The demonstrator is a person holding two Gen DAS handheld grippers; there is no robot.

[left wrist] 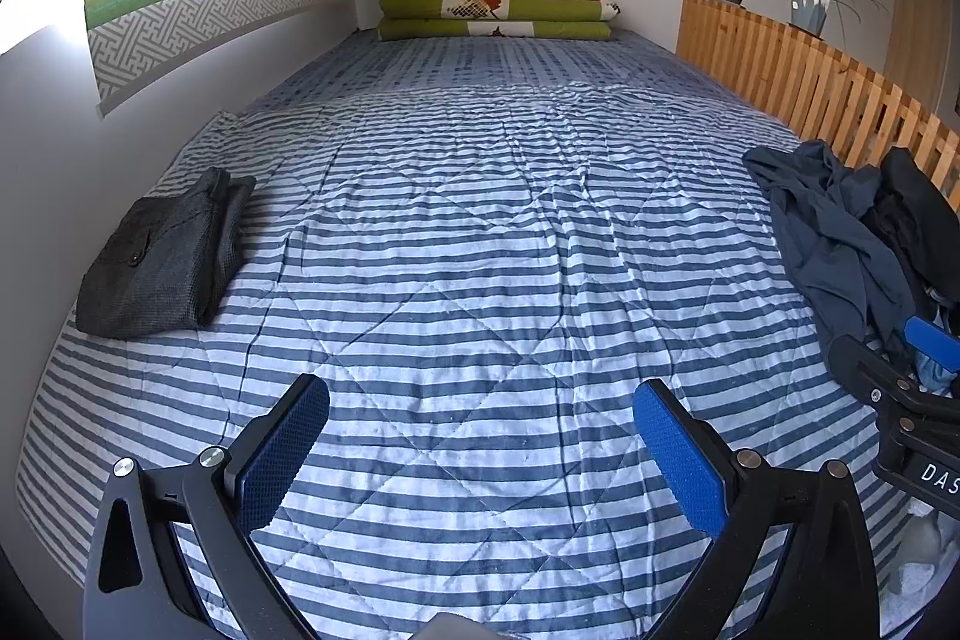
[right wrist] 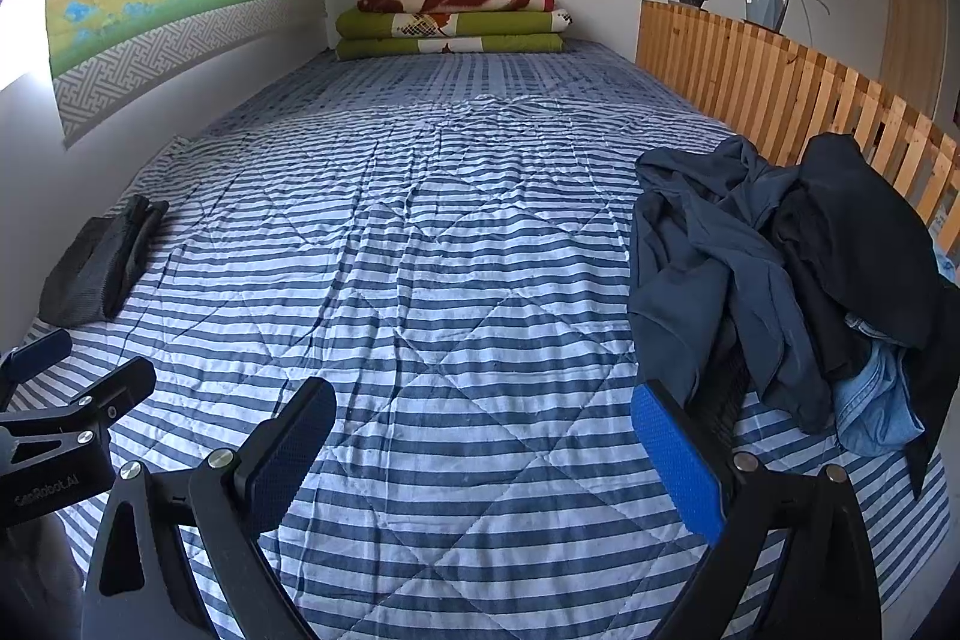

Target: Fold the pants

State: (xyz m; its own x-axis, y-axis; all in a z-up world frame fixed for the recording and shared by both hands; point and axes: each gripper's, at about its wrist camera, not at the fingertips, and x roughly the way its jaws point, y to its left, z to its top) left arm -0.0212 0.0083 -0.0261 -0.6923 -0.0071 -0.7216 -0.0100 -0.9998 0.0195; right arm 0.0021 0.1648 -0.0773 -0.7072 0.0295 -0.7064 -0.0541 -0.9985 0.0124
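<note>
Both grippers spread wide, empty: left gripper (left wrist: 480, 454), right gripper (right wrist: 483, 460), over bare striped quilt (left wrist: 480, 250), folded pants (left wrist: 162, 262) left edge, clothes pile (right wrist: 780, 268) right edge.

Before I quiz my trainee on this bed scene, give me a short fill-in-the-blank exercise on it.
1. The folded grey pants lie by the ____ wall.
2. The pile of unfolded clothes lies beside the ____ slatted rail.
3. The jaws of the left gripper and the right gripper are both ____, with nothing between them.
4. The quilt has a ____ pattern.

Missing words: left; wooden; open; striped
</note>
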